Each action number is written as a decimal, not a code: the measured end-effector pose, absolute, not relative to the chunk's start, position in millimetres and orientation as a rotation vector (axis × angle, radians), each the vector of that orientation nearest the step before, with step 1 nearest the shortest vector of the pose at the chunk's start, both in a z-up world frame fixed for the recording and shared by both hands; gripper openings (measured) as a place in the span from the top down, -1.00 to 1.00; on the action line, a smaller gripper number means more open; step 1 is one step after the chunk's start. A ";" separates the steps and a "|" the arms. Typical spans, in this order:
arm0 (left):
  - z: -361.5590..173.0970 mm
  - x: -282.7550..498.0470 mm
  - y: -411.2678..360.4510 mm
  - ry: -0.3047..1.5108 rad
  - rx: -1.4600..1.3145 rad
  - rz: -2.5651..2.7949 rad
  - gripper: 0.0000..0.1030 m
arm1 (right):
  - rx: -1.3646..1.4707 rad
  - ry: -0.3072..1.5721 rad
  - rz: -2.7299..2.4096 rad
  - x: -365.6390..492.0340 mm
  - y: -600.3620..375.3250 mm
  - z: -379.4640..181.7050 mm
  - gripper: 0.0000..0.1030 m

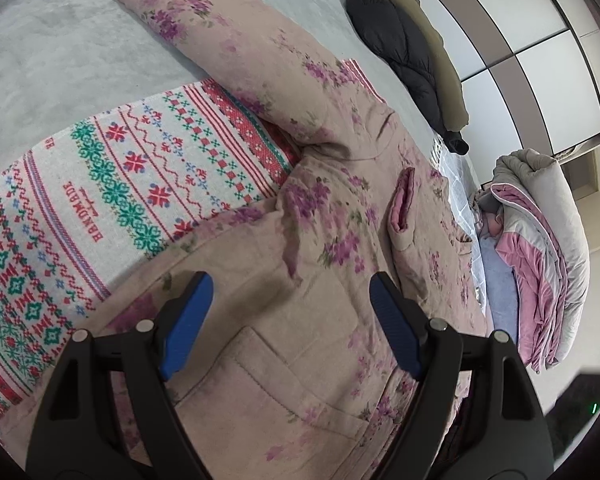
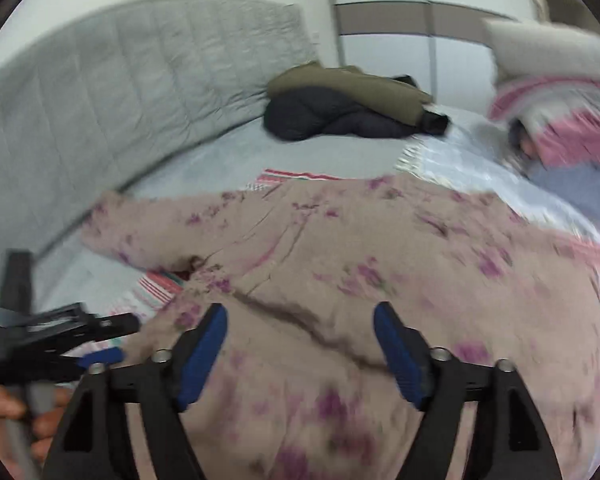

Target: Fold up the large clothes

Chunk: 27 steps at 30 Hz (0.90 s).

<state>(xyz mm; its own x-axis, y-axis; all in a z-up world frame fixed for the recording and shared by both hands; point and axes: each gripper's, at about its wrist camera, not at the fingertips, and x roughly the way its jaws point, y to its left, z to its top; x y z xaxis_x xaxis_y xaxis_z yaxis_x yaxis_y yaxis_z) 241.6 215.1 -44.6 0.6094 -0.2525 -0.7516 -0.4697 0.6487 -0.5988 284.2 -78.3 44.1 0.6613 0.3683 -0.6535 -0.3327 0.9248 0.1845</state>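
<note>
Left gripper (image 1: 290, 294): jaws spread wide, blue pads well apart, nothing between them. It hangs over the lower front of the floral padded coat (image 1: 312, 248), near a patch pocket (image 1: 260, 376); contact with the fabric can't be judged from here.

Right gripper (image 2: 300, 326): jaws also spread wide, holding nothing, over the same coat (image 2: 340, 280). Whether the tips touch the cloth, cannot tell, as this view is motion-blurred.

The coat lies flat on the bed (image 1: 60, 52), spread over a patterned knit blanket (image 1: 112, 184) with red and green bands. One sleeve (image 1: 204, 28) stretches out across the grey bed cover.

Only the left wrist view shows the blanket's printed lettering, the pocket stitching, the pink-lined cuff (image 1: 404, 200) folded onto the coat's chest, and the wardrobe doors (image 1: 540, 60).

Only the right wrist view shows the grey quilted headboard (image 2: 120, 92), and at the lower left edge the other gripper (image 2: 100, 356) with the person's hand (image 2: 4, 412) on its handle, beside the coat's edge.

Both views show a dark and olive jacket (image 1: 416, 52) bundled at the far side of the bed, well apart from the coat, and a pink and grey folded quilt (image 1: 540, 248) beyond it.
</note>
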 end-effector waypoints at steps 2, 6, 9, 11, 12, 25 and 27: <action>-45.0 238.1 222.3 0.931 -0.906 0.168 -0.56 | 0.254 0.851 0.388 258.5 -115.6 40.8 -0.62; -43.3 229.4 241.9 0.906 -0.949 0.216 -0.56 | 0.551 1.101 0.283 215.4 -166.8 2.1 -0.62; -36.3 227.3 265.3 0.895 -0.931 0.245 -0.56 | 0.612 1.104 0.289 191.9 -187.9 -15.7 -0.62; -28.4 225.7 294.9 0.863 -0.901 0.308 -0.56 | 0.603 1.033 0.264 180.3 -201.2 -20.6 -0.62; -26.1 226.2 309.3 0.851 -0.897 0.349 -0.56 | 0.600 1.008 0.245 177.5 -205.9 -24.0 -0.62; -98.8 336.1 450.9 0.769 -1.270 0.373 -0.74 | 0.624 0.969 0.202 177.8 -232.6 -40.9 -0.62; -91.6 345.0 453.1 0.717 -1.251 0.380 -0.87 | 0.630 0.986 0.202 177.7 -231.3 -45.9 -0.62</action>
<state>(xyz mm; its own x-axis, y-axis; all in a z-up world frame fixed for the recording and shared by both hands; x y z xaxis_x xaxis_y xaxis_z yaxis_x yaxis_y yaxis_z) 345.0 453.1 -91.6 0.7273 -0.1169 -0.6763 -0.6256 0.2924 -0.7233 177.7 -231.3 -45.9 0.5502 0.4339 -0.7135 0.1178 0.8055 0.5807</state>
